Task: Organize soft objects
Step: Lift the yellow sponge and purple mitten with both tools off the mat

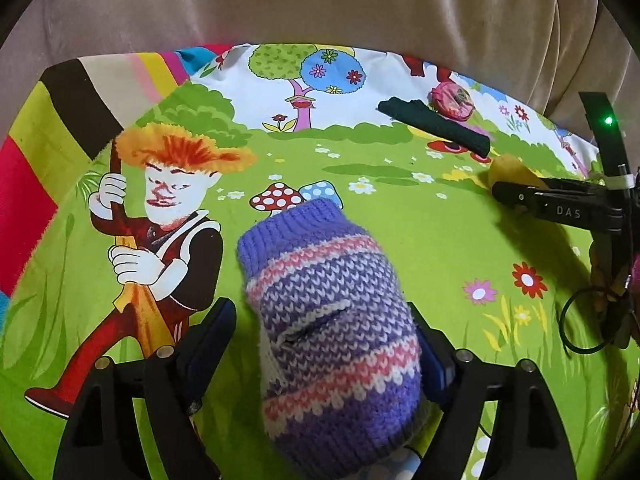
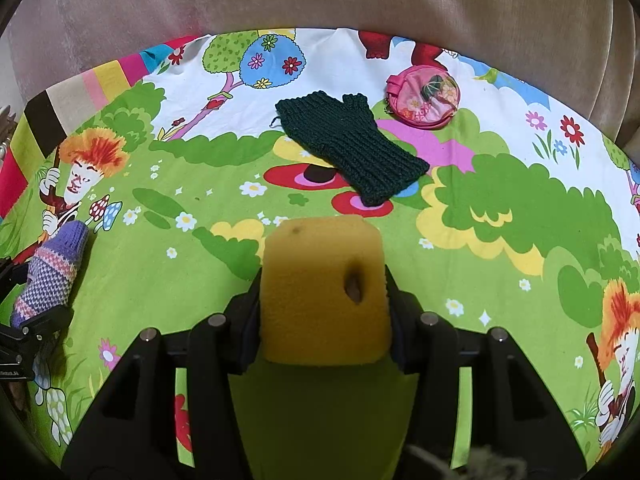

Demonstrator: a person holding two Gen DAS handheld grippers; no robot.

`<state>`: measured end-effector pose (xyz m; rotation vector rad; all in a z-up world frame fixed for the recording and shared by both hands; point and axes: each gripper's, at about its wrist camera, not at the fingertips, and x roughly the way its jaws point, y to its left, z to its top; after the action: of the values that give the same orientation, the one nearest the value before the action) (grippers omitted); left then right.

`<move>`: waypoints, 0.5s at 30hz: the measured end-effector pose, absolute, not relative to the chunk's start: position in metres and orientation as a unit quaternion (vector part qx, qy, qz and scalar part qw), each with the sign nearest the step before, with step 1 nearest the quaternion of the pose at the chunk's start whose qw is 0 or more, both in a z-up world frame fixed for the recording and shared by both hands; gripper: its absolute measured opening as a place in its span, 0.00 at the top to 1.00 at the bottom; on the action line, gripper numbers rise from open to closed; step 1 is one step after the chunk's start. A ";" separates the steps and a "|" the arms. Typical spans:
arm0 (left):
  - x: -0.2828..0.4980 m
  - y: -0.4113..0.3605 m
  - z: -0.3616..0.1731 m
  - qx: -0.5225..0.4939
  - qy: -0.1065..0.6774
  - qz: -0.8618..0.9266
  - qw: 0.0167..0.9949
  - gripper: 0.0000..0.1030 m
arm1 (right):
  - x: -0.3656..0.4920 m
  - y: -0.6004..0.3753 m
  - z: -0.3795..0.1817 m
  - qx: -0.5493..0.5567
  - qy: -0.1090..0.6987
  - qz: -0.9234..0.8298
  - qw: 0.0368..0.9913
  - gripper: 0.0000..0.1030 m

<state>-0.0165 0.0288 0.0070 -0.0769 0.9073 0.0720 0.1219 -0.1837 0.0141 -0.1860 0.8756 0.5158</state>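
While our left gripper [image 1: 324,320] stands with its fingers [image 1: 212,332] spread on either side of the purple striped mitten [image 1: 328,320], the relation that matters is how that mitten lies to them: its long axis runs straight along the line the gripper points, cuff at the far end, body near and under the camera. The left finger stands clear of the wool with green sheet showing between; the right finger [image 1: 430,354] sits right at the mitten's edge, and we cannot tell whether it touches. So the mitten rests released on the cartoon bedsheet [image 1: 400,220], not pinched. Our right gripper [image 2: 322,292] is clenched on the yellow sponge [image 2: 324,292], both pads pressed into its sides, holding it above the sheet near the middle. From there the dark green mitten [image 2: 352,148] lies farther off and slightly right, its long axis slanting from far left to near right, with the pink round pouch [image 2: 424,98] just beyond it to the right. We judge the sponge-carrying hand to be the nearer one to that far group, while the left hand is well apart from it, at the left side of the bed.
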 end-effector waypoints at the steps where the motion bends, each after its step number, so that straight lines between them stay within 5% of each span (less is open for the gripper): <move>1: -0.016 0.029 0.007 -0.037 0.438 0.035 0.897 0.21 | 0.122 -0.184 0.014 -0.089 0.419 0.246 0.870 0.46; 9: -0.016 0.028 0.006 -0.033 0.439 0.038 0.897 0.20 | 0.105 -0.181 0.016 -0.093 0.429 0.204 0.875 0.50; 15: -0.016 0.029 0.006 -0.034 0.439 0.038 0.897 0.21 | 0.016 -0.195 0.045 -0.015 0.403 0.218 0.889 0.50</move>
<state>-0.0163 0.0285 0.0061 -0.0715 0.9084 0.0785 0.0156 -0.1950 0.0454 -0.0318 0.8365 0.4520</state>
